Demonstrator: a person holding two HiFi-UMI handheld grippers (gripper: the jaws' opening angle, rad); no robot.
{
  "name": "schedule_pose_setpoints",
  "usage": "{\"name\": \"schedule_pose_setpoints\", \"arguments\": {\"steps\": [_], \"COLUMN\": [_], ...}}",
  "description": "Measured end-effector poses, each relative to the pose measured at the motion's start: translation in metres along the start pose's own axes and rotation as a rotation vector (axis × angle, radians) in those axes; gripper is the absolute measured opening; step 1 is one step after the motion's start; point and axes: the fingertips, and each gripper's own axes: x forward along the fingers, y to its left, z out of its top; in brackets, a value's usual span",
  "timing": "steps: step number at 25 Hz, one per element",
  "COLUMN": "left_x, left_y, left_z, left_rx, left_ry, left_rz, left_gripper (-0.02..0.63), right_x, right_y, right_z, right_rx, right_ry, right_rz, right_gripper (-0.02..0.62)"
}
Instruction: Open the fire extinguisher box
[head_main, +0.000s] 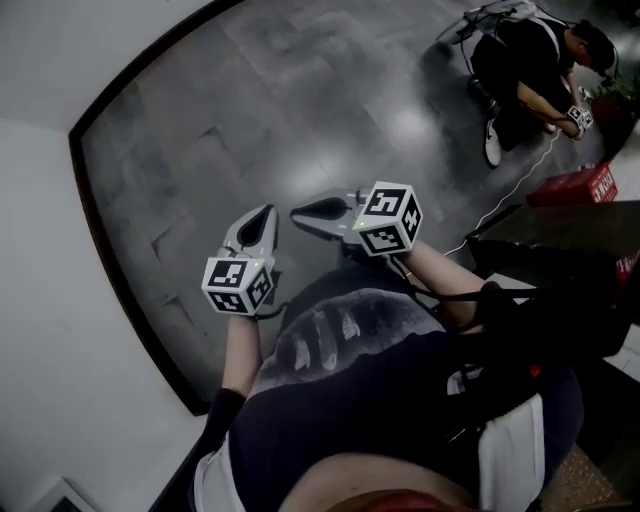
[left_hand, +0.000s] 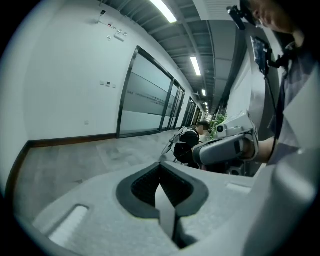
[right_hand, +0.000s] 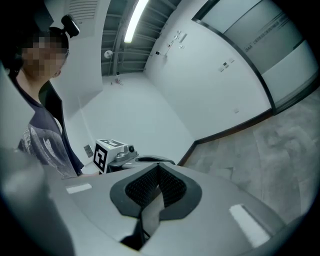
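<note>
Red box (head_main: 585, 185) w/ white print, perhaps the extinguisher box, lies on the grey floor (head_main: 250, 120) at upper right, seen in head view only. It is beside a crouching person (head_main: 530, 70) and well apart from both claws. Left claw (head_main: 266, 213) and right claw (head_main: 300, 211) are side by side, jaws pressed together, nothing between. Left gripper view adds a glazed corridor (left_hand: 150, 100); right gripper view a white wall (right_hand: 200, 85).

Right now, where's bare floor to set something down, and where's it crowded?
Free: the grey floor from the dark baseboard across to the shut left claw and right claw, and beyond them. Crowded: upper right, where a crouching person, white cable, red box and dark cabinet cluster.
</note>
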Motion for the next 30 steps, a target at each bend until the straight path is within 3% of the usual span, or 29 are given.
{"name": "schedule_pose_setpoints", "arguments": {"steps": [7,16,30], "left_x": [0.017,0.018,-0.06], "left_y": [0.028,0.041,0.155], "left_z": [0.034,0.021,0.009], "left_rx": [-0.004,-0.035,-0.153], "left_ry": [0.001,0.028,-0.088], "left_rz": [0.08,0.122,0.184], "left_gripper": [0.003,0.003,0.003], "right_x": [-0.024,-0.006,0.132], "right_y": [-0.048,-0.061,-0.014], "right_z": [0.03,0.029,0.048], "right_rx": [0.178,0.207,0.121], "right_ry": [-0.099,-0.062,0.03], "right_rz": [0.025,0.081,0.133], "right_gripper": [0.0,0.0,0.0]}}
